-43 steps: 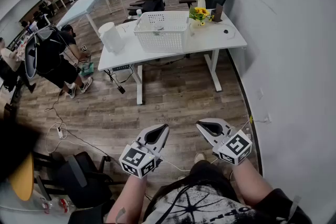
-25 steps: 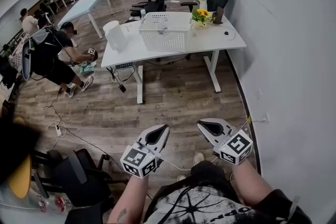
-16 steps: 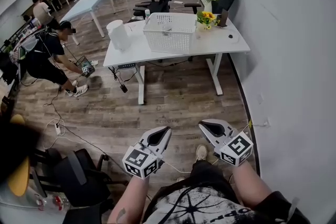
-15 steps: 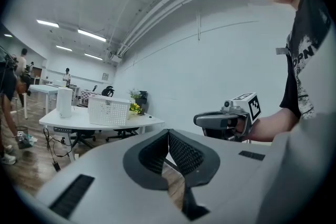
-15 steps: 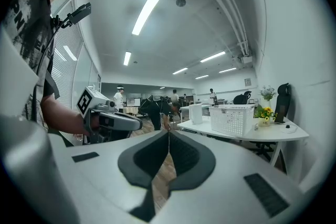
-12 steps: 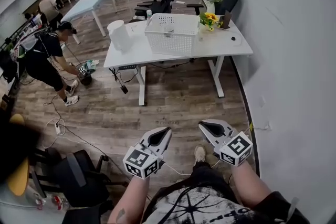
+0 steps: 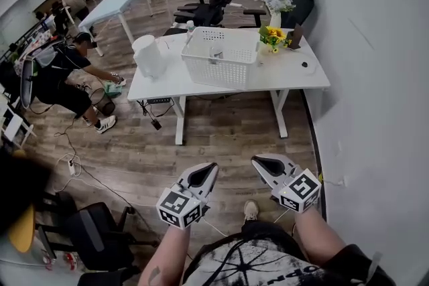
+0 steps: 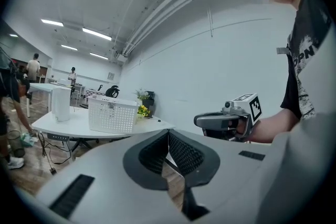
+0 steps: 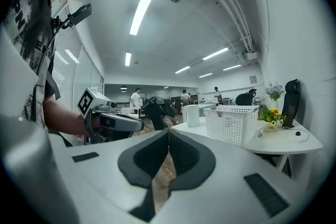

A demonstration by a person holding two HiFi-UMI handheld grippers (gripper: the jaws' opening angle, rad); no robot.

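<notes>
The left gripper (image 7: 208,169) and the right gripper (image 7: 259,161) stay closed and empty. The white table (image 7: 298,80) with its basket (image 7: 223,58) is nearer now, yet well apart.

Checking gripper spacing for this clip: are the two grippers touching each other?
Apart. The head view shows a strip of wooden floor between the left gripper and the right gripper, both shut.
</notes>
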